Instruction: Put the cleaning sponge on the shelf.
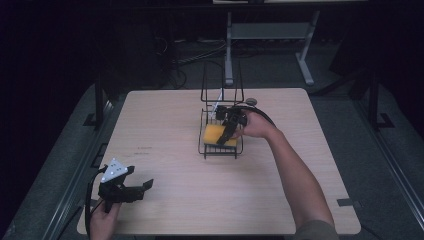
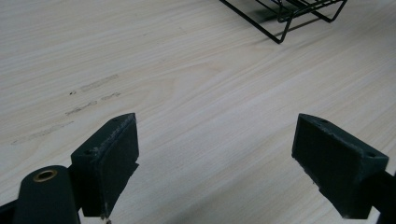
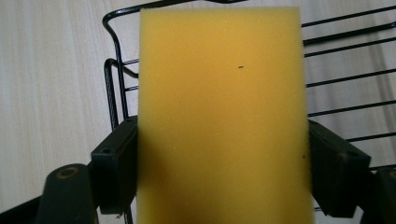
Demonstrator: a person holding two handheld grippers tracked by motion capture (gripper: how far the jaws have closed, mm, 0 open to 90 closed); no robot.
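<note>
A yellow sponge (image 1: 216, 134) (image 3: 222, 116) sits in the low tray of a black wire rack (image 1: 220, 148) (image 3: 345, 70) at the middle of the table. My right gripper (image 1: 227, 135) (image 3: 223, 175) reaches into the rack from the right, and its jaws press both long sides of the sponge. Whether the sponge rests on the wires or is lifted off them I cannot tell. My left gripper (image 1: 145, 187) (image 2: 215, 163) hovers near the table's front left corner, open, with bare wood between its jaws.
The rack has a tall wire back (image 1: 221, 82) on its far side. A corner of the rack (image 2: 285, 18) shows at the top of the left gripper view. A small round object (image 1: 251, 101) lies behind the rack. The light wooden table (image 1: 165, 125) has a faint mark (image 1: 143, 149).
</note>
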